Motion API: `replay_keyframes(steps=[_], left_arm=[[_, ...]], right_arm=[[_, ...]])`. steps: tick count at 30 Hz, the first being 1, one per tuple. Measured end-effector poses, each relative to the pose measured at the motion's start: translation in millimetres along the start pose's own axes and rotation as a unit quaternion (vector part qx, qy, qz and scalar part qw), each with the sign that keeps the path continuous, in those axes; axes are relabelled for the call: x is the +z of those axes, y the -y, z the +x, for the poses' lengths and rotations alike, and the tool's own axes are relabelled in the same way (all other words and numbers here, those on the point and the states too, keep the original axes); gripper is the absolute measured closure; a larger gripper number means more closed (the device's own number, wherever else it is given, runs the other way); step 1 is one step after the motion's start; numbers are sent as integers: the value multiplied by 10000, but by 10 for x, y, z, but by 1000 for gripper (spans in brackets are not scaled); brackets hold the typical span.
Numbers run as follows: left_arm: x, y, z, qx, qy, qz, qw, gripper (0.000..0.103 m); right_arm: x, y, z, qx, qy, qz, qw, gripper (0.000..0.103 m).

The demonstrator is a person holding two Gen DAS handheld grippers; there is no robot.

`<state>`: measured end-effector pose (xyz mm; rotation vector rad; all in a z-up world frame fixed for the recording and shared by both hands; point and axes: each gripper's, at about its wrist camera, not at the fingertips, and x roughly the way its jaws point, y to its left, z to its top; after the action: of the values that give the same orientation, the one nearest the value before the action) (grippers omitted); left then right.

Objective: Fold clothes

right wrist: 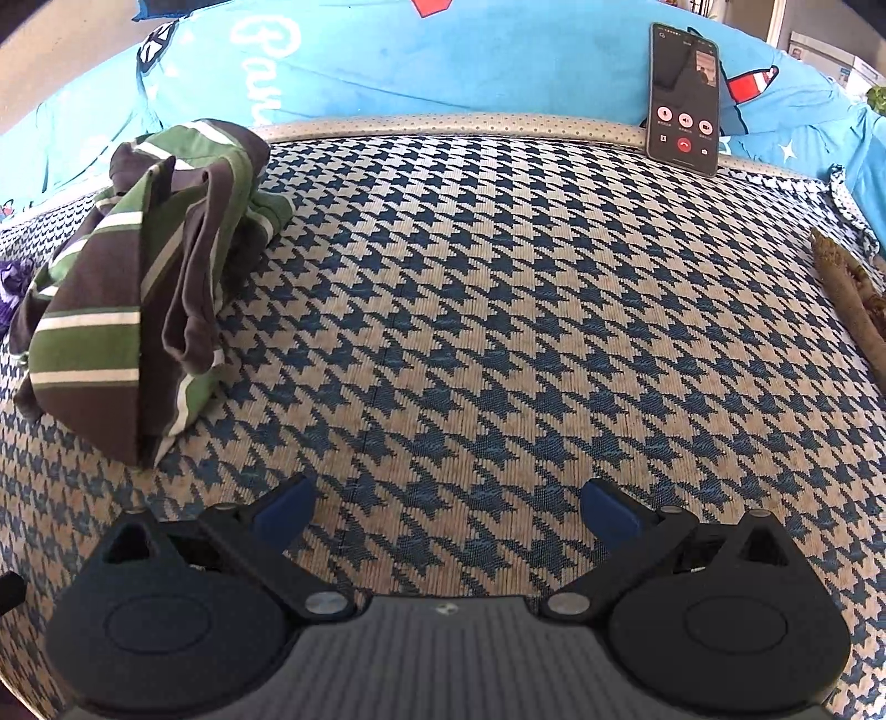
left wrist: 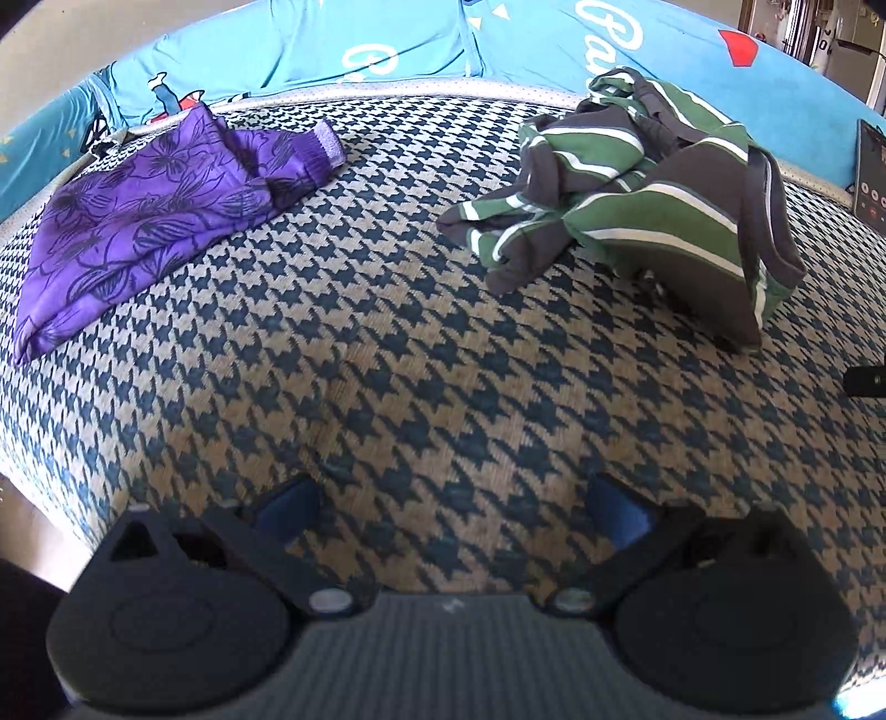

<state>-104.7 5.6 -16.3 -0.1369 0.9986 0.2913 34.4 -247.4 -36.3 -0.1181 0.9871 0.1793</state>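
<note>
A crumpled green, brown and white striped garment (left wrist: 637,188) lies in a heap on the houndstooth mat (left wrist: 387,360), far right in the left wrist view and far left in the right wrist view (right wrist: 138,288). A purple floral garment (left wrist: 144,216) lies folded at the far left of the mat. My left gripper (left wrist: 451,504) hovers open over bare mat, well short of both garments. My right gripper (right wrist: 446,507) is open too, above bare mat (right wrist: 498,332), with the striped heap to its left. Neither holds anything.
A phone (right wrist: 684,97) with a call screen leans against the blue printed bedding (right wrist: 443,61) at the back; its edge shows in the left wrist view (left wrist: 870,171). A brown stick-like object (right wrist: 853,293) lies at the mat's right edge. Blue bedding (left wrist: 332,44) runs along the back.
</note>
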Motion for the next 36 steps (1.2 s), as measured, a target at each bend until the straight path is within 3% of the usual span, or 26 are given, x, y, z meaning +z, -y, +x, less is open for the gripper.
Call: replay_keyframes(steps=[9,16,20,36], left_arm=[[-78,89,-86,16,-119,164,9998,0],[-15,121,-121,77,51,260,9996,0],[21,72,-98,59,76,193,9998,0],[-2,18,17,-48,-23,110,9999,0]], right_arm=[[-169,-21,-122,131,-48,-353,9993,0],[-60,227,-138,52,127,526,9985,0],[43,255,-108,-81,203,704,9973,0],[52,51,4,37,71,391,9992,0]])
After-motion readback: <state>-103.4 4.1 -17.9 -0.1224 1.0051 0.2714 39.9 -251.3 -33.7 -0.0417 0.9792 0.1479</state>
